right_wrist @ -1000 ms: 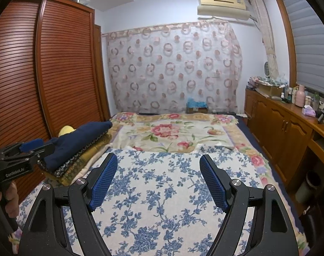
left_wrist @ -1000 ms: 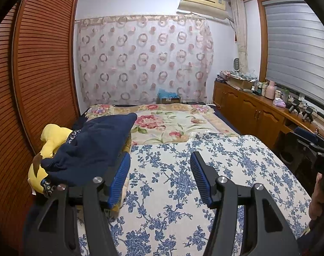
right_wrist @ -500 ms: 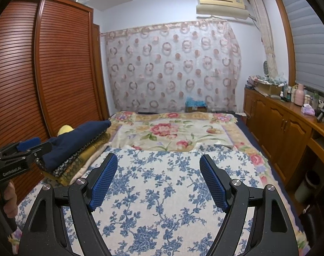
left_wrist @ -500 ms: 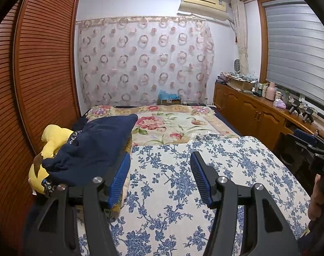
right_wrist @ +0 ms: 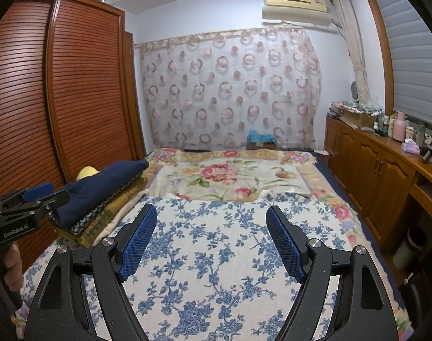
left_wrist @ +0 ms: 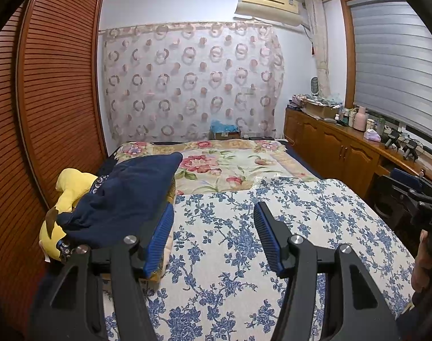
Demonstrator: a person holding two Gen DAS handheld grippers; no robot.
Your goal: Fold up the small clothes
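A navy garment (left_wrist: 125, 196) lies folded on top of a stack of clothes (right_wrist: 102, 207) at the left edge of the bed, beside a yellow plush toy (left_wrist: 65, 190). My left gripper (left_wrist: 213, 227) is open and empty, held above the blue-flowered bedspread (left_wrist: 244, 241), its left finger just right of the navy garment. My right gripper (right_wrist: 211, 233) is open and empty above the same bedspread (right_wrist: 216, 255), to the right of the stack. The left gripper also shows in the right wrist view (right_wrist: 25, 207).
A brown louvred wardrobe (left_wrist: 45, 99) runs along the left. A wooden cabinet (right_wrist: 380, 176) with bottles and clutter lines the right wall. A floral blanket (right_wrist: 224, 176) covers the far half of the bed. A curtain (left_wrist: 187, 79) hangs behind.
Both views shift very slightly, as both grippers drift a little. Both grippers stay open and empty, and the stack has not moved.
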